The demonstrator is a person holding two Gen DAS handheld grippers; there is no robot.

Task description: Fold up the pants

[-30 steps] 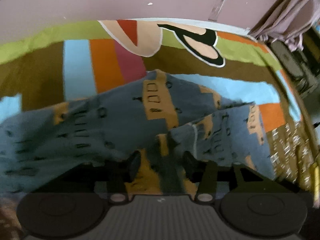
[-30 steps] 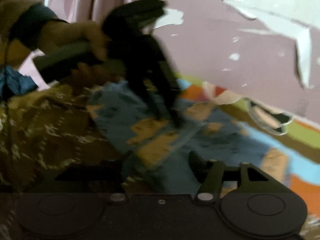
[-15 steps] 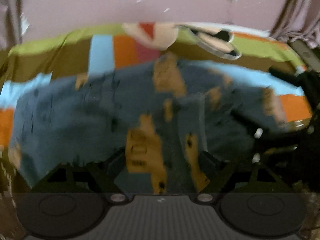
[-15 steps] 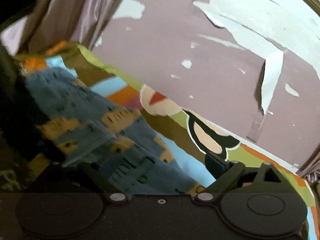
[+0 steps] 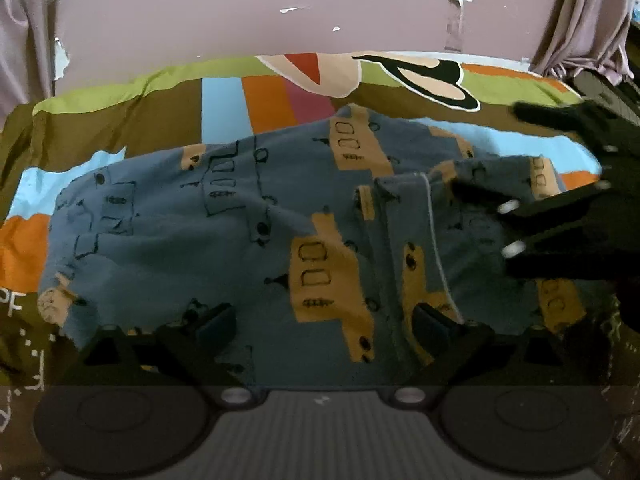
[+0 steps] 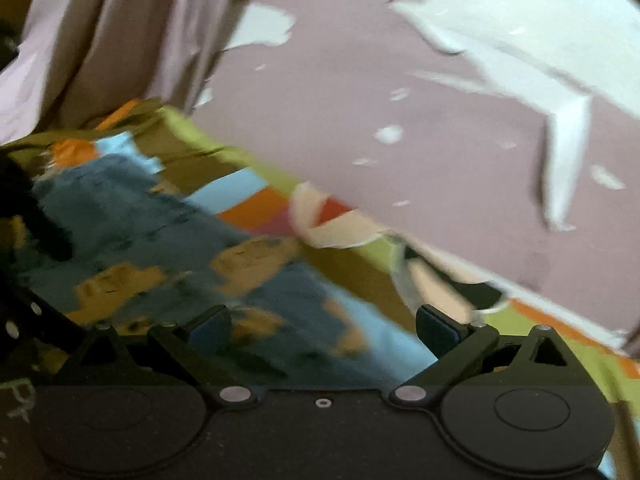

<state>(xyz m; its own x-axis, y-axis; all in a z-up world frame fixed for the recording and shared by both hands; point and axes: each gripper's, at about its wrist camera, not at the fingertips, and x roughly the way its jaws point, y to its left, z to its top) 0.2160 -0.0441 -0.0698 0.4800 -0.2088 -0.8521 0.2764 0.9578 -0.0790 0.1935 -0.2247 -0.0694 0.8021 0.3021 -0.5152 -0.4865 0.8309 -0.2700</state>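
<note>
On bedspread (image 5: 160,128), pants (image 5: 224,240) lie lengthwise left-right (folded); both tools, left tool (image 5: 324,320) and right tool (image 6: 324,322), just spread apart, empty.

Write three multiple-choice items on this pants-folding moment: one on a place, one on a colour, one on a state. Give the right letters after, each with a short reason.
1. Where do the pants lie?
A. On a patterned bedspread
B. In a laundry basket
C. Over a chair back

2. What colour is the pants' main cloth?
A. Bright red
B. Blue, with yellow-brown vehicle prints
C. Plain white

3. How does the left gripper stand?
A. Shut on the waistband
B. Shut with nothing in it
C. Open, above the cloth

Answers:
1 A: striped bedspread shows beyond and beside the pants in the left wrist view.
2 B: the cloth is blue with yellow-brown bus shapes.
3 C: its jaws stand wide apart, having just been opening, and no cloth is pinched between them. The right gripper is likewise open.
</note>
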